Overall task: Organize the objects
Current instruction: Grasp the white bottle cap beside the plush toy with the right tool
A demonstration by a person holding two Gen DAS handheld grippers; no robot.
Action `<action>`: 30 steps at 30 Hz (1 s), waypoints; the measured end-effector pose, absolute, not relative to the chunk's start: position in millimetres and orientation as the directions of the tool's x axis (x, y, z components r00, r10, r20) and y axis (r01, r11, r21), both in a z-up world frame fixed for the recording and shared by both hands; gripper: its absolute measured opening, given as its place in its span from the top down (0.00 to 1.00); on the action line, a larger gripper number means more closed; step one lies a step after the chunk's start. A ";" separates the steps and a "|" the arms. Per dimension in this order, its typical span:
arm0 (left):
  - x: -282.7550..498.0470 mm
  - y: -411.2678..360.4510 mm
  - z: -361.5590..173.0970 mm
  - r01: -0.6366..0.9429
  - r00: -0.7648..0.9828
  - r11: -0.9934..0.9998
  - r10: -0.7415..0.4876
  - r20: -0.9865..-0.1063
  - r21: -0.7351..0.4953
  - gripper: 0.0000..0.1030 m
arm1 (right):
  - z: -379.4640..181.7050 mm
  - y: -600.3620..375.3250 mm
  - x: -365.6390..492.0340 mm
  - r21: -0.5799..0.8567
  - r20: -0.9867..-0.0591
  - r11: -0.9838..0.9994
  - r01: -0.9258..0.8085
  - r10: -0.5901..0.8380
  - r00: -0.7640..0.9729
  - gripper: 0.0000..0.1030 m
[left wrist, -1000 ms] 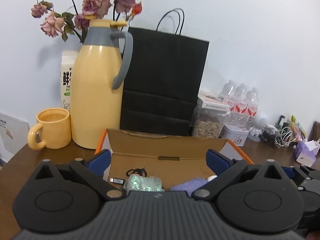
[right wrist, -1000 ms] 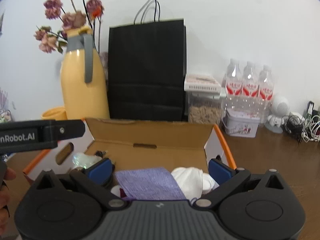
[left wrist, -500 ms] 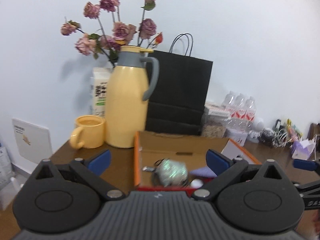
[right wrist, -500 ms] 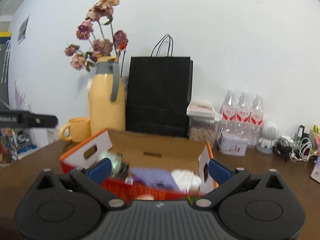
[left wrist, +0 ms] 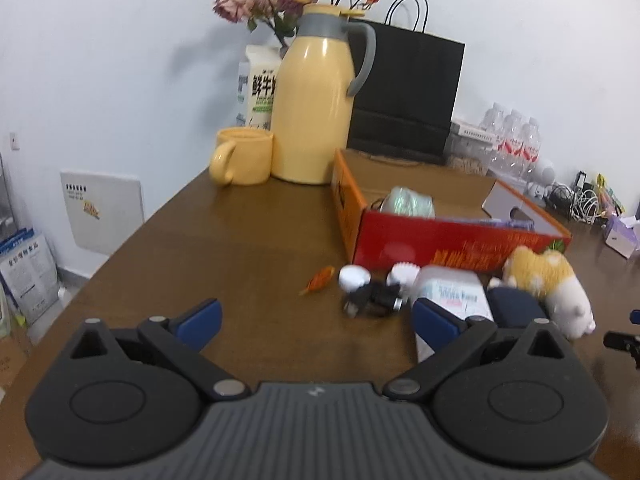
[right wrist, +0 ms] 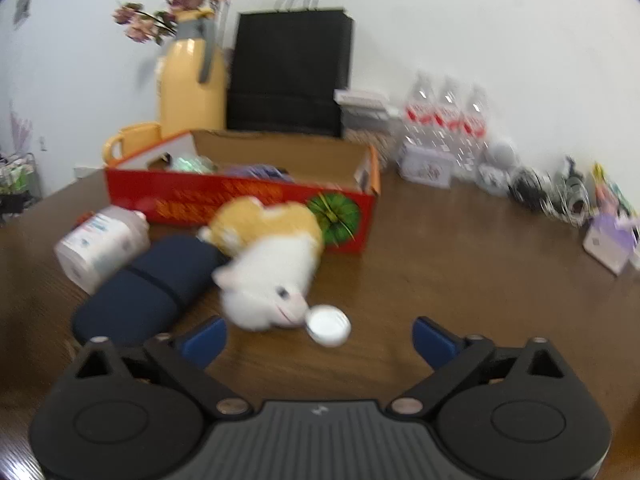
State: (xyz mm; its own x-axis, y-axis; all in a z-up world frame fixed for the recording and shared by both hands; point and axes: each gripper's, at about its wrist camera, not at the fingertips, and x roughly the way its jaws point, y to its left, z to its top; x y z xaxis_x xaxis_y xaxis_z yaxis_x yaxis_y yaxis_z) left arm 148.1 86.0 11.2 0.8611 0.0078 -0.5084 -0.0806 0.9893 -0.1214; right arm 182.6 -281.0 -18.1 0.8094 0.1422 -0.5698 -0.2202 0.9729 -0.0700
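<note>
Wood, card, plush and plastic on one tabletop

The tabletop (left wrist: 248, 240) is dark brown wood grain with a soft sheen. The box (right wrist: 240, 200) is glossy red printed card outside, raw brown cardboard inside. The plush toy (right wrist: 272, 264) is fuzzy cloth, the dark blue pouch (right wrist: 148, 288) matt fabric, the bottle (right wrist: 100, 244) translucent plastic with a paper label. The yellow jug (left wrist: 316, 100) is glossy and smooth, the black bag (left wrist: 404, 92) matt paper.
</note>
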 end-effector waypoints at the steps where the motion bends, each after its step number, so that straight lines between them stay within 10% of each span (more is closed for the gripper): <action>1: 145.0 86.9 9.9 -0.080 0.860 0.989 0.006 -0.510 -0.123 0.00 | -21.3 -285.0 184.5 -0.068 -0.578 0.976 -0.208 0.132 0.805 0.18; 30: 137.4 86.1 6.6 -0.106 0.856 0.985 0.021 -0.516 -0.135 0.00 | -42.7 -291.6 220.0 -0.025 -0.597 0.941 -0.338 0.257 0.760 0.74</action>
